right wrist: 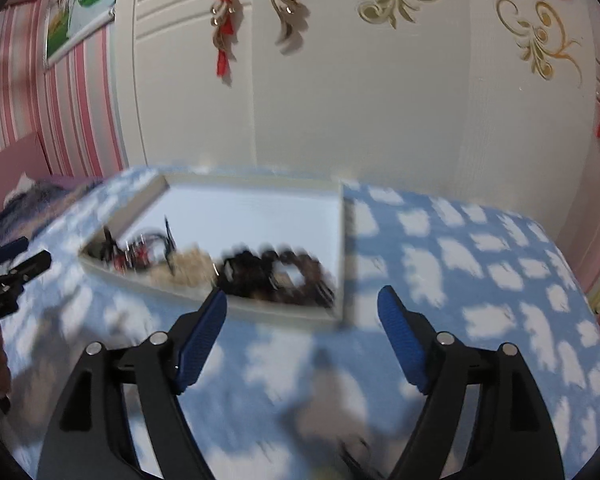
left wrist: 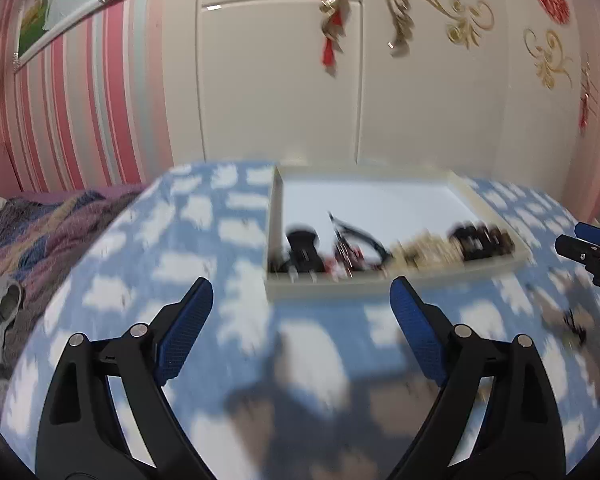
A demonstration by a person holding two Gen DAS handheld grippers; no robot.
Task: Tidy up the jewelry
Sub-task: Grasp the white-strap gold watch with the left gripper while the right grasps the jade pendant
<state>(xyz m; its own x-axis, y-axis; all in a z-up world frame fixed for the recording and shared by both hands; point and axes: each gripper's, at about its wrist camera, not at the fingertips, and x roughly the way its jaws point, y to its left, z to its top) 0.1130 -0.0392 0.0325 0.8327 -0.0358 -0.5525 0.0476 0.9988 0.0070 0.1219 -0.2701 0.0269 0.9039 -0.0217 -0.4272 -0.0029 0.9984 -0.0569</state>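
Observation:
A shallow white tray (left wrist: 380, 196) lies on a blue cloth with white cloud shapes. Along its near edge lie several blurred jewelry pieces: a black piece (left wrist: 302, 246), a red and dark piece (left wrist: 348, 254), a beige beaded piece (left wrist: 424, 250) and a dark beaded bracelet (left wrist: 484, 240). My left gripper (left wrist: 302, 296) is open and empty, just in front of the tray. The tray also shows in the right wrist view (right wrist: 260, 208), with the dark bracelet (right wrist: 284, 276) nearest. My right gripper (right wrist: 302, 308) is open and empty at the tray's near right corner. A small dark item (left wrist: 574, 326) lies on the cloth at right.
A white wardrobe (left wrist: 280, 80) with gold ornaments stands behind the table. A knitted blanket (left wrist: 32, 232) lies at the left. The right gripper shows at the right edge of the left wrist view (left wrist: 588, 256); the left gripper shows at the left edge of the right wrist view (right wrist: 12, 276).

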